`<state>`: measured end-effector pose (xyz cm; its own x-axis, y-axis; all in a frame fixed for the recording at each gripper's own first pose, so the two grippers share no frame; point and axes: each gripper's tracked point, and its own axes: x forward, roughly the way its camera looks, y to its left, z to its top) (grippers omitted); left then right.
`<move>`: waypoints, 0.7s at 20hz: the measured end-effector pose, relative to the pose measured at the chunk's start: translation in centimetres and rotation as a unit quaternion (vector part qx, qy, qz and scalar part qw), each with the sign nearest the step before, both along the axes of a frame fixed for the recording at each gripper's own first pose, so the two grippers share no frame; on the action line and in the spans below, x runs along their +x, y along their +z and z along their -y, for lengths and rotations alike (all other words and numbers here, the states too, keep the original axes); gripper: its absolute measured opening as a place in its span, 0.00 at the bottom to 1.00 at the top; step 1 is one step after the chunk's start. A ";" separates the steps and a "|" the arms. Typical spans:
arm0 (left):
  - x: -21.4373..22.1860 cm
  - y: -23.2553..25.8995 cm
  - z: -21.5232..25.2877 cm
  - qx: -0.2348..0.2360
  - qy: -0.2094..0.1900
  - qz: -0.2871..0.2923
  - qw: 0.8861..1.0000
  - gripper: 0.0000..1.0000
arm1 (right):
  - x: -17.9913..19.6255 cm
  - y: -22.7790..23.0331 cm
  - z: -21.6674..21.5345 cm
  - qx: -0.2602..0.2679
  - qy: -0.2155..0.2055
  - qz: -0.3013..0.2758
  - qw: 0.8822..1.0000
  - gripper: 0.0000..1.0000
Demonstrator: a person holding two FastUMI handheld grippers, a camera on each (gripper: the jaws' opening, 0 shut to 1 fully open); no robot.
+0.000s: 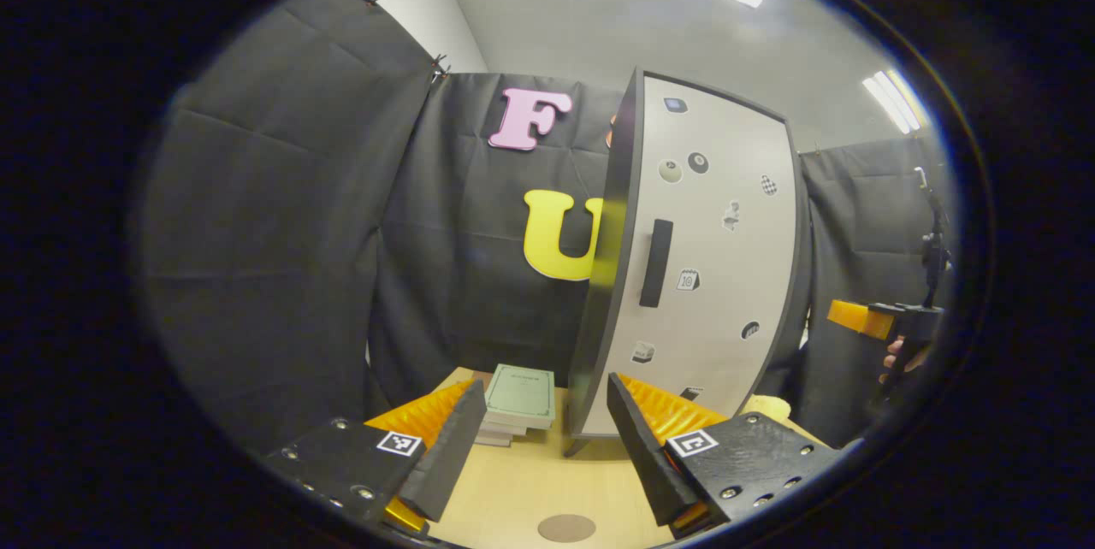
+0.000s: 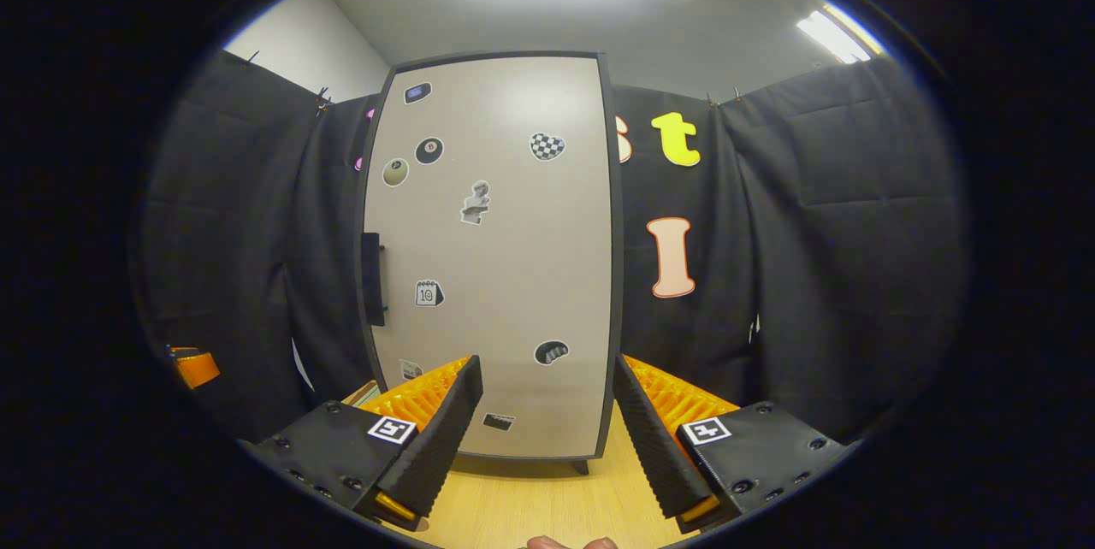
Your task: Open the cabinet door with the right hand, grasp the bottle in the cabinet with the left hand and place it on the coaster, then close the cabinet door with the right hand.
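Cabinet door (image 2: 488, 258) shut on the counter (image 1: 522, 489), bottle presumably hidden behind it; right gripper (image 2: 543, 412) faces the door, fingers spread and empty, ready for the handle (image 2: 371, 278); left gripper (image 1: 541, 438) waits agape above the coaster (image 1: 566, 527).

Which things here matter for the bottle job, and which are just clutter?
Job: cabinet door, shut; its handle; coaster; left gripper and right gripper, both open.
Clutter: stack of books; stickers on the door.
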<state>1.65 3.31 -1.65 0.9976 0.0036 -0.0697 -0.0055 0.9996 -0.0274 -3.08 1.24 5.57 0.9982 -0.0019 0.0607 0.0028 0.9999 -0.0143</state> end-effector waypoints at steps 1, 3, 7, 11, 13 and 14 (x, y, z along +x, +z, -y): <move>-0.2 -0.3 0.0 0.002 -0.003 -0.001 1.000 0.88 | -0.1 0.1 -0.4 0.004 0.003 0.001 1.000 0.97; -0.7 -0.8 -0.5 0.023 0.003 -0.005 1.000 0.86 | 0.0 0.3 -1.2 0.004 0.011 0.000 1.000 0.97; -2.5 -1.9 -1.0 0.048 0.014 -0.004 0.999 0.88 | 0.8 1.1 -3.5 0.004 0.035 0.000 0.999 0.97; -5.4 -4.3 -1.5 0.048 0.026 -0.013 0.998 0.88 | 2.9 2.8 -7.1 0.007 0.064 -0.004 0.998 0.96; -7.0 -6.0 -2.3 0.049 0.041 -0.027 0.998 0.86 | 4.2 4.0 -9.3 0.005 0.078 -0.003 0.997 0.97; -7.7 -6.7 -2.8 0.050 0.050 -0.034 0.997 0.86 | 4.8 4.5 -10.5 0.002 0.086 -0.002 0.996 0.97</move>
<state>-6.01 6.07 -8.36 0.9850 0.1121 -0.1309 -0.1028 0.9918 0.0753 1.73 11.76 10.03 0.9841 0.1682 0.0576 -0.1680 0.9857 -0.0096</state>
